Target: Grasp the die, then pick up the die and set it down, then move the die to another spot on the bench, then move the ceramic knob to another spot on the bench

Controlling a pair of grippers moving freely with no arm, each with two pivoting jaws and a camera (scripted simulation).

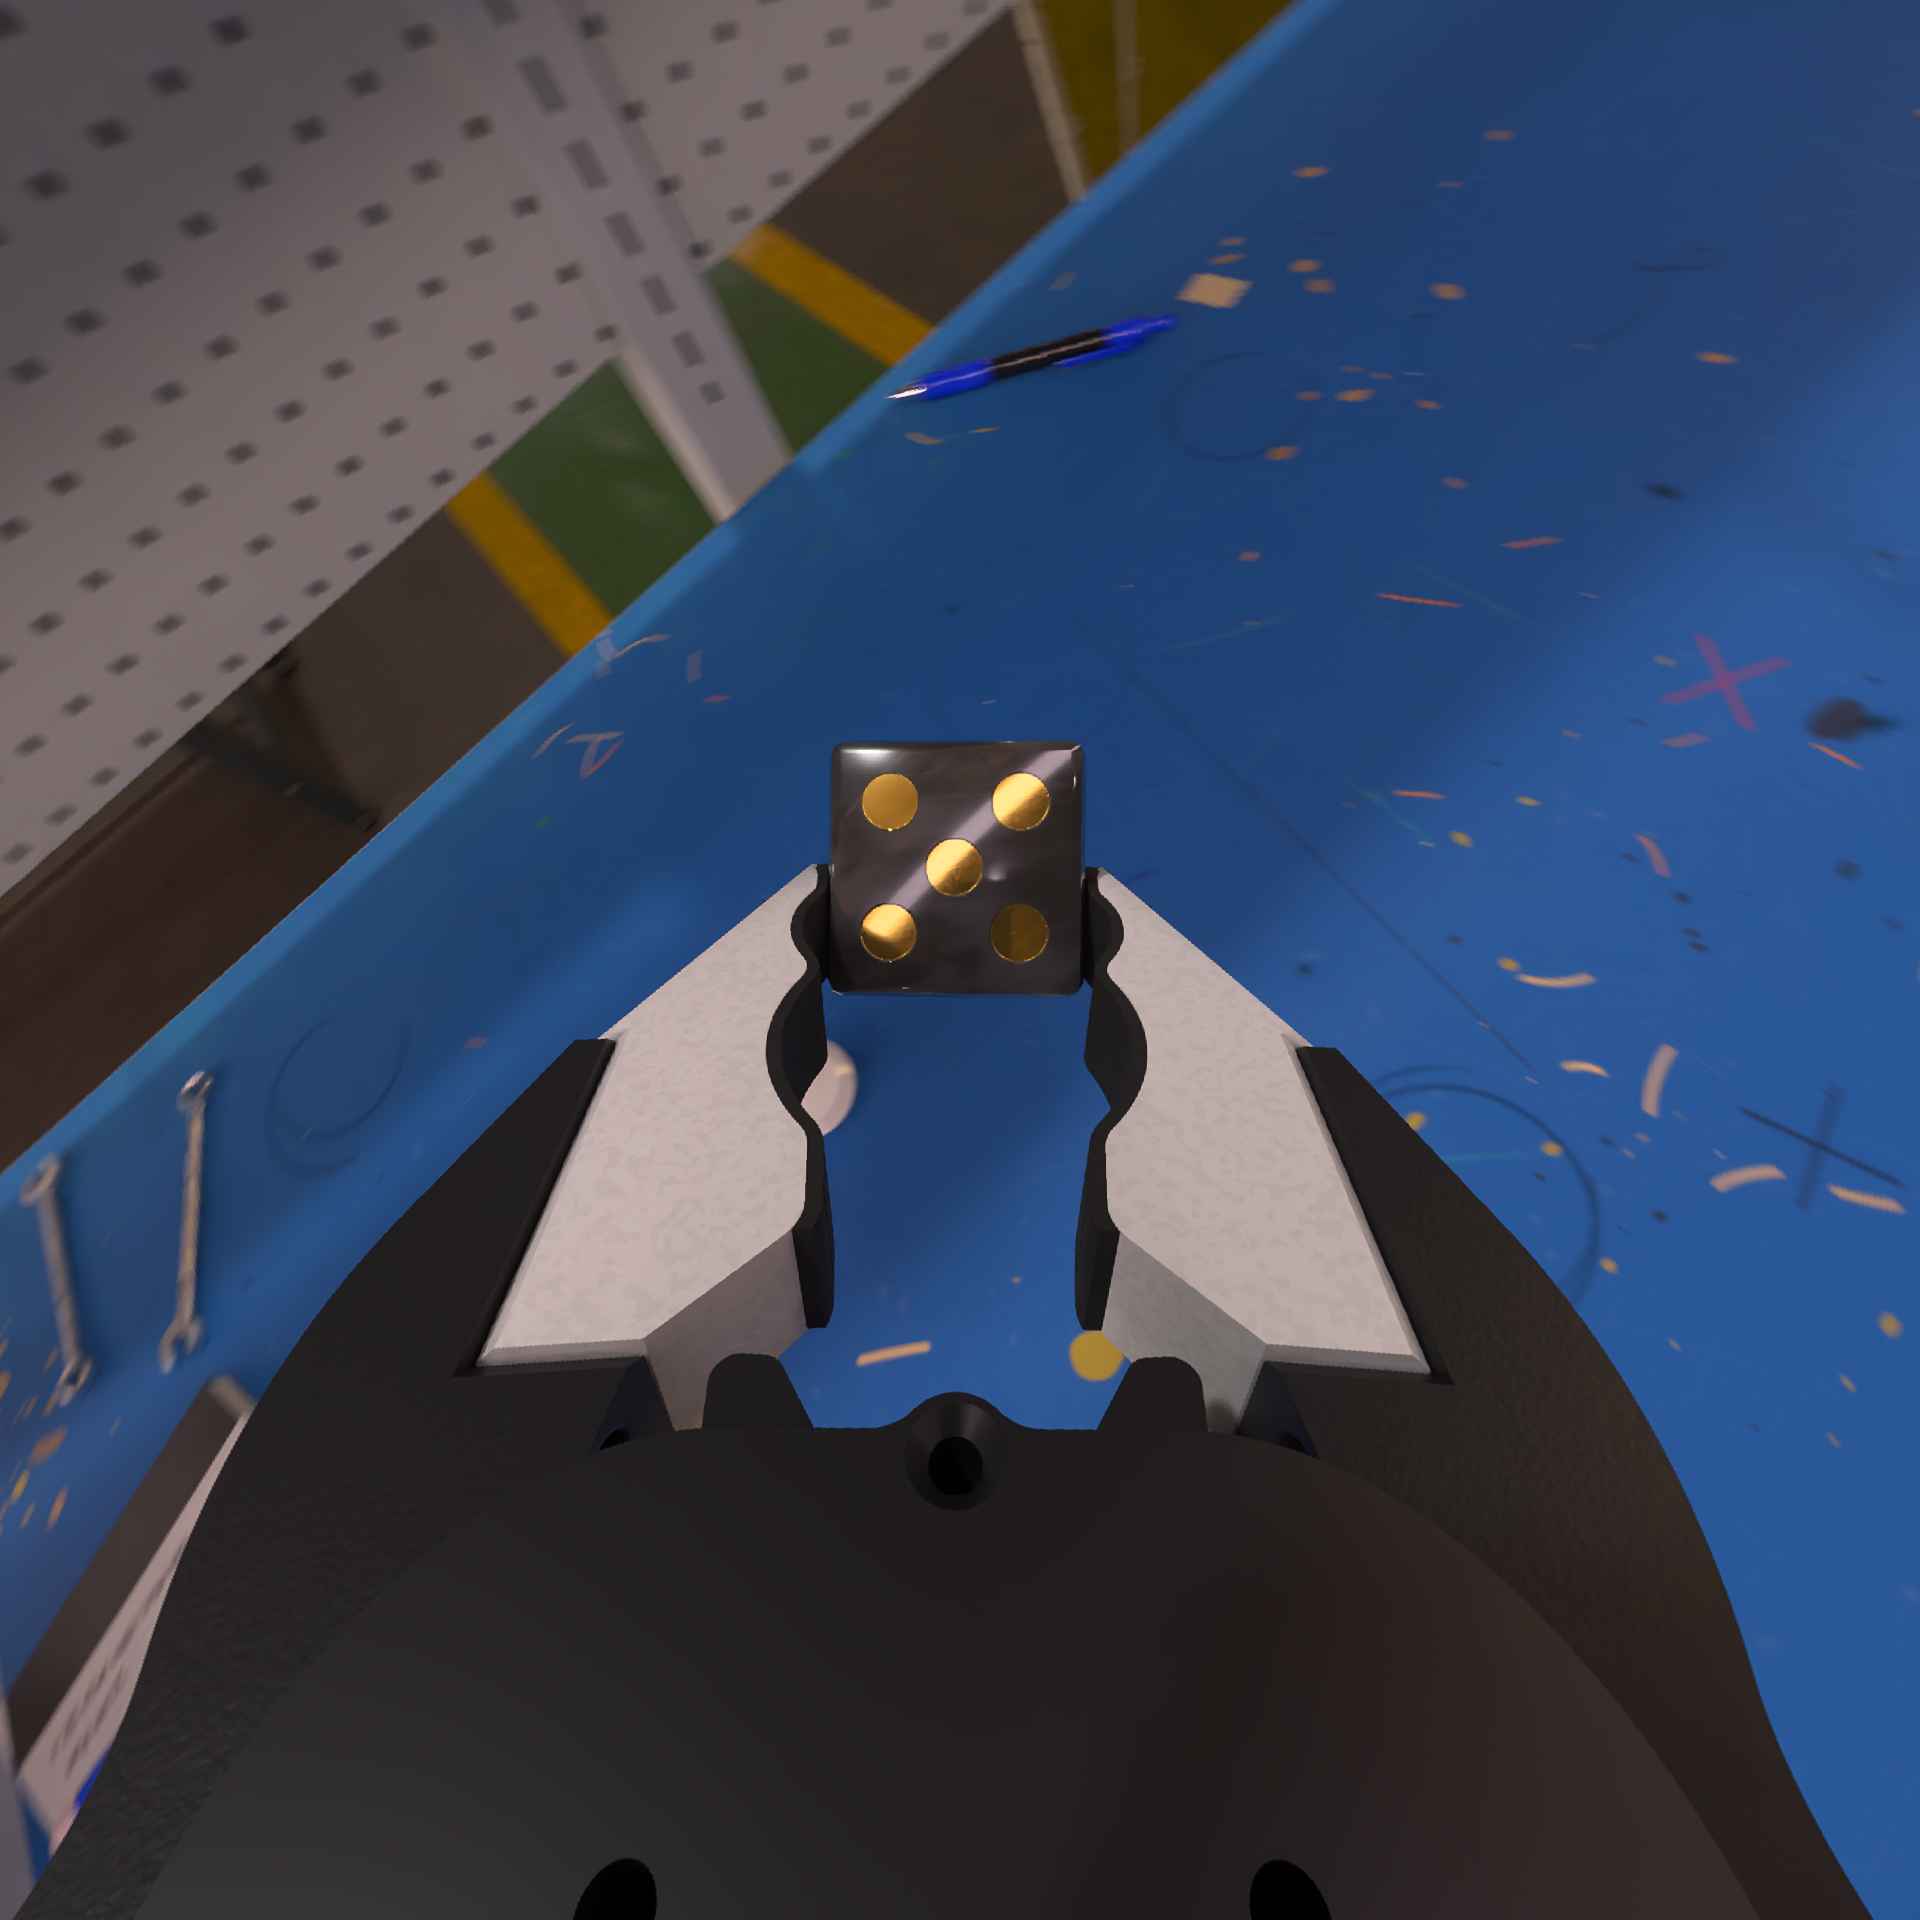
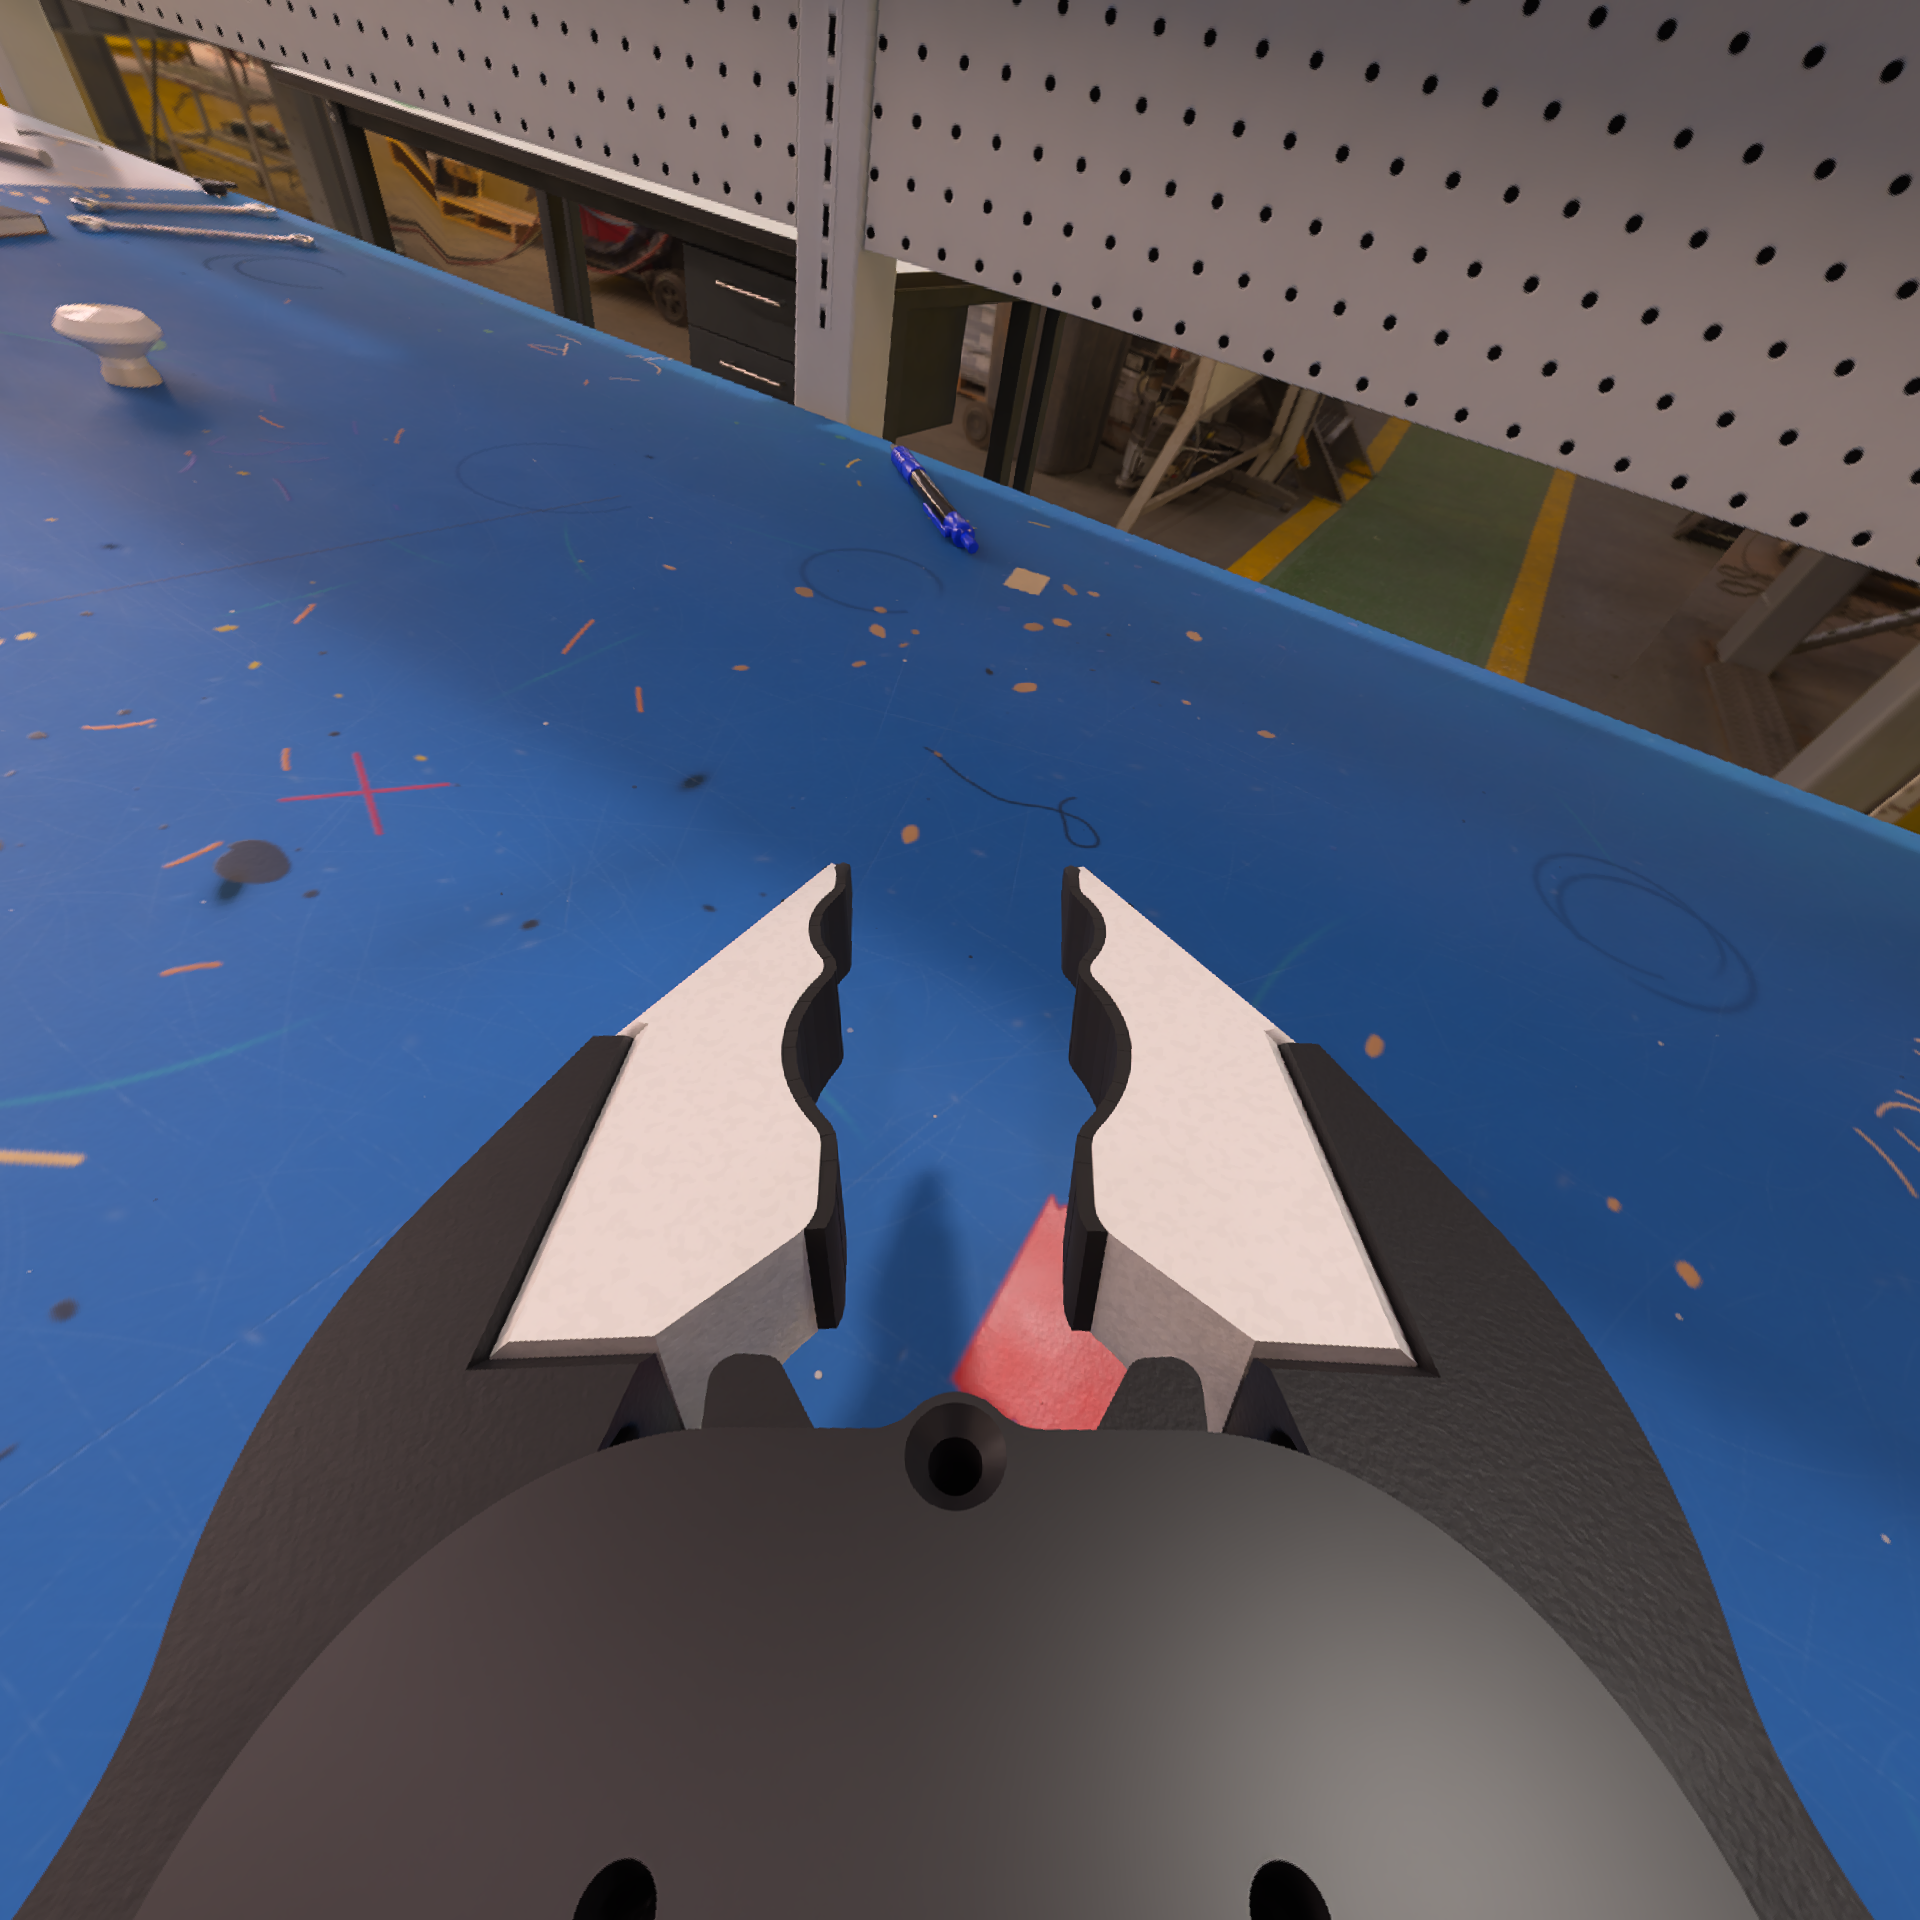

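A black die [image 1: 956, 868] with gold pips shows its five face to the left wrist view. My left gripper [image 1: 956, 920] is shut on the die, its fingertips pressed on the die's two sides, and seems to hold it above the blue bench [image 1: 1351, 727]. A white ceramic knob [image 1: 840, 1089] peeks out beneath, mostly hidden by the left finger. The knob [image 2: 109, 343] also stands upright at the far left of the right wrist view. My right gripper [image 2: 956, 883] is open and empty over the bench [image 2: 520, 935], far from the knob.
A blue pen [image 1: 1029, 358] lies near the bench's back edge, also in the right wrist view [image 2: 933, 499]. Two wrenches [image 1: 187, 1216] lie at the left. A red patch [image 2: 1039, 1340] shows under my right gripper. A pegboard [image 2: 1351, 208] hangs behind the bench.
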